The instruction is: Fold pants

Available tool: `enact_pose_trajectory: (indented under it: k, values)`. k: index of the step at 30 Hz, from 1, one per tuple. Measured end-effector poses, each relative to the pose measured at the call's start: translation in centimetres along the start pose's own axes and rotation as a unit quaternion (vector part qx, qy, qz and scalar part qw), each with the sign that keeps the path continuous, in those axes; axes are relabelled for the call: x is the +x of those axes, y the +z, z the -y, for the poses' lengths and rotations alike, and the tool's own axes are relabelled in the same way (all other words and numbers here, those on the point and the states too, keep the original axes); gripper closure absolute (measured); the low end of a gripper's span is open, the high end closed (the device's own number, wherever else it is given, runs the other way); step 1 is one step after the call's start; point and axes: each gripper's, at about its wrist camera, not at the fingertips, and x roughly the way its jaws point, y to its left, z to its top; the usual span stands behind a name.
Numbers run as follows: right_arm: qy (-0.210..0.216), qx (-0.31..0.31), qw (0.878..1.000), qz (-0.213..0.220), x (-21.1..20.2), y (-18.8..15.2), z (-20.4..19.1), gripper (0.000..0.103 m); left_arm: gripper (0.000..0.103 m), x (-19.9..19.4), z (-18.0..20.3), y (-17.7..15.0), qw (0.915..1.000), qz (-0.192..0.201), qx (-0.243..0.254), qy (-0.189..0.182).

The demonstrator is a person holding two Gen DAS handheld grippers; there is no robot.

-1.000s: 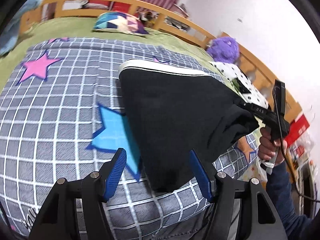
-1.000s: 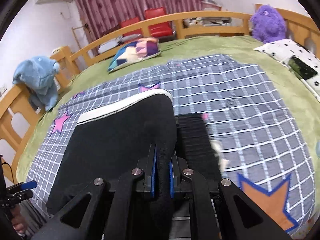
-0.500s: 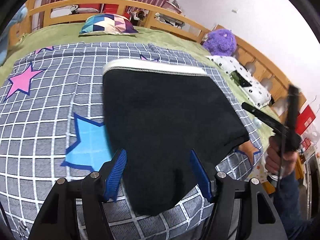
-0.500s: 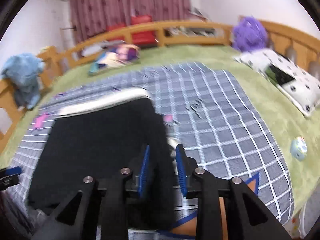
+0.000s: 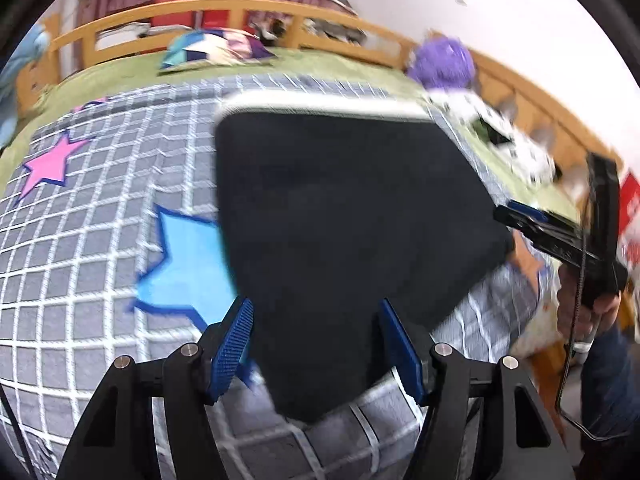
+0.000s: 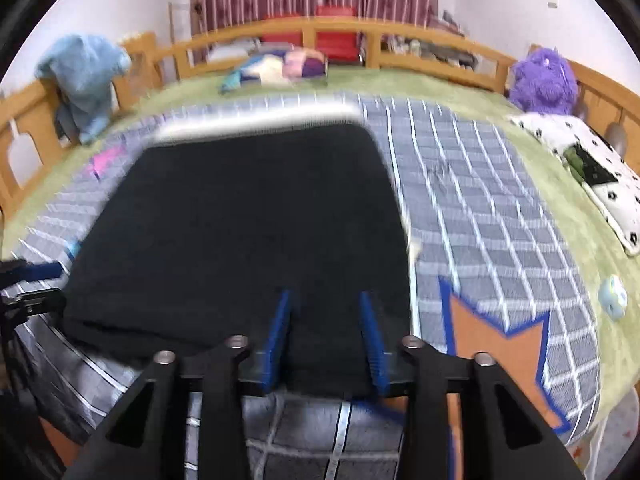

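Blue-padded fingers (image 6: 280, 340) of the right gripper (image 6: 326, 340) stand apart and are still opening; the near edge of the black pants (image 6: 248, 220) lies between them, with gaps on both sides, so the pads are not pressing it. Fingers of the left gripper (image 5: 316, 354) are spread wide as well, and the pointed near corner of the pants (image 5: 340, 220) sits in the gap, touched by neither pad.

Folded into a flat dark block, the pants lie on the grey checked blanket (image 6: 480, 200), with a white waistband (image 6: 260, 122) along the far edge. The near edge lies close to where the blanket drops off at the front. A blue star (image 5: 188, 264) on the blanket shows just left of the pants in the left view; an orange star (image 6: 496, 356) lies just right of them in the right view.

Nothing in view is a container. Bare blanket lies on both sides of the pants, and more beyond the waistband, up to a patchwork pillow (image 6: 280, 68) near the wooden bed rail (image 6: 420, 48). A purple plush toy (image 6: 544, 80) and a spotted cushion (image 6: 592, 168) sit well off to the right, a blue plush toy (image 6: 84, 76) hangs on the rail far left. Motion blur softens both views.
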Motion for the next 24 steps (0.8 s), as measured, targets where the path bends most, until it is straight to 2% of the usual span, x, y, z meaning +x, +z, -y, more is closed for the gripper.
enact_pose_trajectory:
  k: [1,5,7,9,10,12,15,19,21,22,23,24]
  values:
    - [-0.001,0.004,1.000,0.018,-0.2,0.9,0.4,0.039,0.039,0.0,-0.6,0.8,1.0000,0.001,-0.009,0.002]
    - [-0.011,0.023,1.000,0.013,2.2,4.5,1.8,0.038,0.039,1.9,-2.4,3.4,0.9989,-0.002,-0.046,0.000]
    - [0.000,0.029,1.000,-0.007,4.5,5.7,2.6,0.035,0.039,3.6,-3.5,4.3,0.9973,-0.010,-0.072,-0.003]
    - [0.004,0.036,0.998,-0.055,8.3,6.5,3.9,0.032,0.039,5.8,-4.4,4.6,0.9950,-0.025,-0.096,-0.013]
    - [0.013,0.040,0.997,-0.066,9.1,6.5,4.1,0.031,0.040,7.1,-4.9,4.8,0.9934,-0.039,-0.106,-0.018]
    - [0.059,0.062,0.993,-0.076,10.7,6.3,5.5,0.031,0.038,9.1,-5.8,4.6,0.9899,-0.057,-0.125,-0.035]
    - [0.089,0.057,0.991,-0.078,11.4,5.8,6.1,0.031,0.038,10.1,-6.7,4.2,0.9869,-0.046,-0.140,-0.065]
    - [0.135,0.103,0.982,-0.087,12.3,5.1,7.4,0.031,0.040,11.2,-6.6,4.5,0.9858,-0.038,-0.140,-0.085]
    - [0.164,0.134,0.973,-0.094,12.8,4.6,8.1,0.031,0.053,11.7,-6.7,4.6,0.9799,-0.047,-0.158,-0.112]
    - [0.176,0.147,0.969,-0.096,13.0,4.4,8.2,0.037,0.057,11.8,-7.0,4.8,0.9772,-0.050,-0.168,-0.120]
    - [0.191,0.157,0.964,-0.099,12.9,4.3,8.3,0.049,0.068,11.8,-7.2,4.9,0.9741,-0.052,-0.176,-0.132]
    - [0.212,0.167,0.957,-0.106,12.9,4.2,8.2,0.050,0.081,11.6,-7.3,5.1,0.9722,-0.048,-0.180,-0.142]
